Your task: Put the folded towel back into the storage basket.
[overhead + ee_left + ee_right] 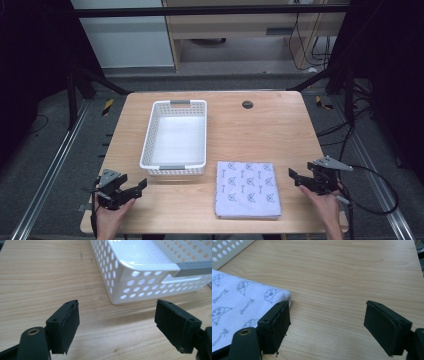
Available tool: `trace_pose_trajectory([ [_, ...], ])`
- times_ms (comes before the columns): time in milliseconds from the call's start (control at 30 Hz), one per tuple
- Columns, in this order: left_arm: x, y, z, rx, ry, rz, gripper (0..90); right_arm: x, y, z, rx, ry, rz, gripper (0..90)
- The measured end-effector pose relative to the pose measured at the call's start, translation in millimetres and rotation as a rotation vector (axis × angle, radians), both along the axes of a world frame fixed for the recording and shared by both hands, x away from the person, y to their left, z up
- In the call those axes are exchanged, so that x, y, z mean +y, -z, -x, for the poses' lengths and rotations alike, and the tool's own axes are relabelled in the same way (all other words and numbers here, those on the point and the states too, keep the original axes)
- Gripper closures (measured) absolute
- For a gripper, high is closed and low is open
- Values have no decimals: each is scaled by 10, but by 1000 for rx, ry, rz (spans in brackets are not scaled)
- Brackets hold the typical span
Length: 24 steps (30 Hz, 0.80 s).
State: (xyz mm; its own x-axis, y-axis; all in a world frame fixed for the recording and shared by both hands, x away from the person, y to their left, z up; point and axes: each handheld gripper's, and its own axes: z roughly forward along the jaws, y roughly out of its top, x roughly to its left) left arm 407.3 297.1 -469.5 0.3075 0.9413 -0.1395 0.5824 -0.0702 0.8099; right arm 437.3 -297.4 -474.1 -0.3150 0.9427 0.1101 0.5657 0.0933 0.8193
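Both claws gape wide, holding nothing; I judge the folded cloth soft and limp, best pinched at its corner by my right claw.

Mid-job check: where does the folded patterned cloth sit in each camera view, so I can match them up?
High view: the folded cloth lies at the table's near edge, right of centre, just right of the white basket.
Left gripper view: not in it; the basket's corner is at upper right.
Right gripper view: the cloth is at left, its corner beside the left jaw.
Shared landmark: the white perforated basket.
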Motion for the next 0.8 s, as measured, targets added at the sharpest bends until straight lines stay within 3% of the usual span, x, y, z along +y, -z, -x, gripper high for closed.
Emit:
trace_pose_trajectory([
  [400, -199, -51, 83, -29, 57, -8, 217, 45, -56, 6, -19, -26, 7, 217],
  [533, -263, -66, 106, -37, 79, -2, 236, 26, -130, 17, -39, -24, -35, 237],
  [800, -363, -92, 129, -33, 105, 12, 257, 49, -221, 9, -52, -38, -31, 242],
])
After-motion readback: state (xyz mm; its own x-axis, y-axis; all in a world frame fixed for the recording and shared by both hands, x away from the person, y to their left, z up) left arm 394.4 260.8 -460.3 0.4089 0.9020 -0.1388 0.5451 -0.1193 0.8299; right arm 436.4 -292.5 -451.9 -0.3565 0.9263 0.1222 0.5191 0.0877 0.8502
